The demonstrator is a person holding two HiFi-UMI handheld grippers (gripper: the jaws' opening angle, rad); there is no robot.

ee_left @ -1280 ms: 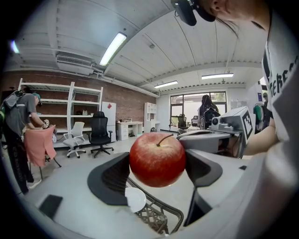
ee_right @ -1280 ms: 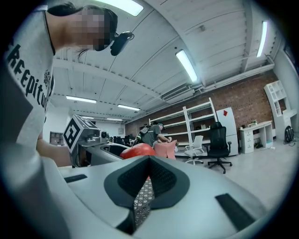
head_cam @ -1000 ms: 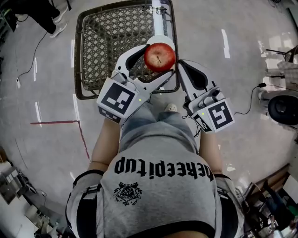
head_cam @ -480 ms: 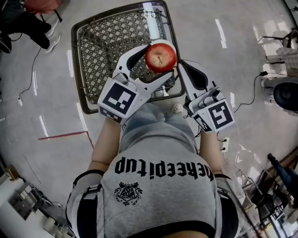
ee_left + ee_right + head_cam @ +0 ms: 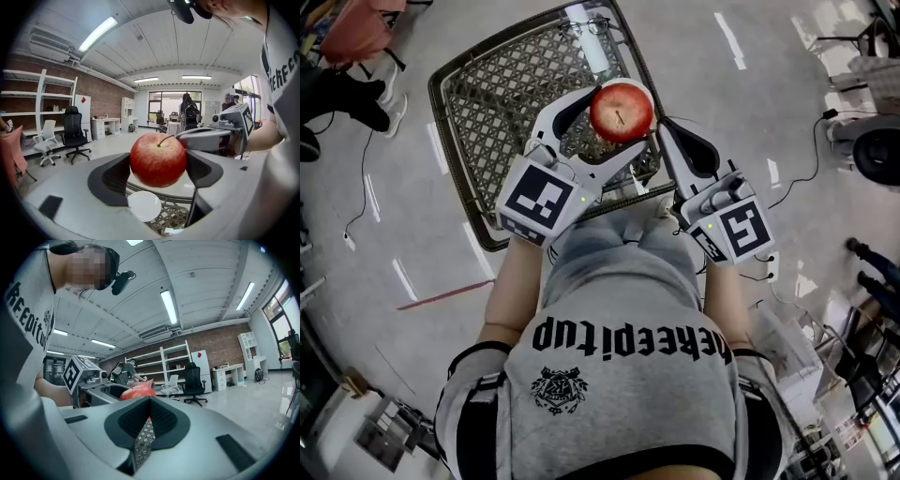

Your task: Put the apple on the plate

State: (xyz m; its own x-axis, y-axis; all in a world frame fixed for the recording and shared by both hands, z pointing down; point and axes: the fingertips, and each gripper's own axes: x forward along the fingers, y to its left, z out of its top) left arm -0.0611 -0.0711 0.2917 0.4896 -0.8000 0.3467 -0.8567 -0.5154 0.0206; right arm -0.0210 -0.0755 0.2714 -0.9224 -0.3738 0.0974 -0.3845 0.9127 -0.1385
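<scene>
Apple (image 5: 622, 111) in left hand-held gripper (image 5: 623, 115), above wire basket (image 5: 506, 103).

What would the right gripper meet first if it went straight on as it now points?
Probably the apple in the left gripper, just beyond the shut jaws of the right gripper and slightly left; depth is unclear, so it might slip past toward the wire basket.

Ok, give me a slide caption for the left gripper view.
Left tool grips a red apple above a white plate on wire mesh.
</scene>
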